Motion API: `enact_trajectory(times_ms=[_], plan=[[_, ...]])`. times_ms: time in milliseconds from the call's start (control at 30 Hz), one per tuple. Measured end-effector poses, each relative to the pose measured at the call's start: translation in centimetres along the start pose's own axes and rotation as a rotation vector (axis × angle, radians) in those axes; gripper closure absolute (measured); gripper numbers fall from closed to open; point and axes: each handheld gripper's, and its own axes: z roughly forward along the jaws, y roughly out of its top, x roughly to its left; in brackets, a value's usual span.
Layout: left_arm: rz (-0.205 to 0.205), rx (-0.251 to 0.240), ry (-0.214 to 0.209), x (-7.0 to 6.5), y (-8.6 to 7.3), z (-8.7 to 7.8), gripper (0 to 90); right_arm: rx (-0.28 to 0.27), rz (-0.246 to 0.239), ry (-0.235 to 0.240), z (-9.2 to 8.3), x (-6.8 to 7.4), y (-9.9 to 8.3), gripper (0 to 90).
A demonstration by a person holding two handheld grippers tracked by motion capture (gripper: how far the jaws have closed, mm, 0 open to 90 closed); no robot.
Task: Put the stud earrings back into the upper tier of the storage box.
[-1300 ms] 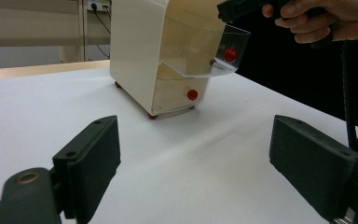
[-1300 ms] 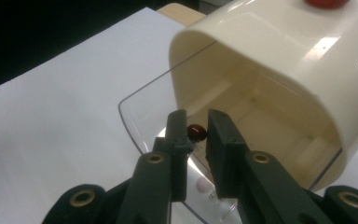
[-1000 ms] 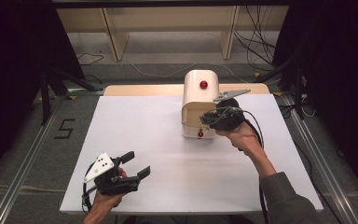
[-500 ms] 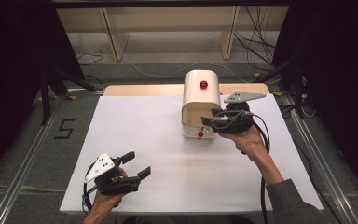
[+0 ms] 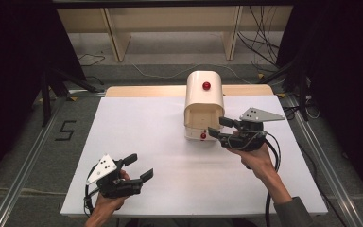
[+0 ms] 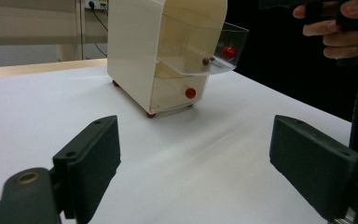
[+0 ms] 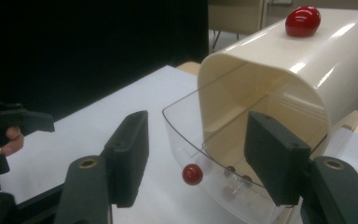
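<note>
- Since the earlier frames, right gripper [image 5: 217, 126] had drawn back from the cabinet [image 5: 204, 97] toward the near right of the table [image 5: 137, 118], and the upper drawer [image 7: 193, 140] now stood pulled out from the cabinet front.
- Right gripper jaws had just been opening; they stood wide apart and held nothing. In the right gripper view the drawer's red knob [image 7: 192, 174] sat between the two jaws, clear of both.
- Upper drawer: clear plastic, sticking out of the cream cabinet; also seen in the left gripper view [image 6: 205, 49] with its red knob [image 6: 229, 52] on the front.
- Lower drawer [image 6: 175, 93] was shut, its own red knob [image 6: 190, 93] facing forward.
- Cabinet stood at the far middle of the white table, a larger red knob [image 5: 206, 85] on its top.
- Left gripper [image 5: 138, 168] was at the near left edge of the table, well apart from the cabinet; jaws spread wide, nothing between them but bare tabletop.
- Right hand [image 6: 340, 32] appeared at the upper right of the left gripper view, wrapped around its gripper.
</note>
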Motion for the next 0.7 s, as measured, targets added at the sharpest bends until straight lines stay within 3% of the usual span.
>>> enact_trajectory(times_ms=[167,367,700], plan=[[-0.005,0.003,0.003,0.1,0.0,0.0,15.9,-0.024,-0.003,0.017,-0.5,0.0,-0.7,37.1],[-0.002,-0.001,0.000,0.1,0.0,-0.1,15.9,-0.044,0.054,0.031,-0.8,-0.1,-1.5,36.2],[-0.003,0.003,-0.004,0.1,0.0,0.0,15.8,-0.063,0.033,0.029,-1.0,0.3,-2.7,32.3]])
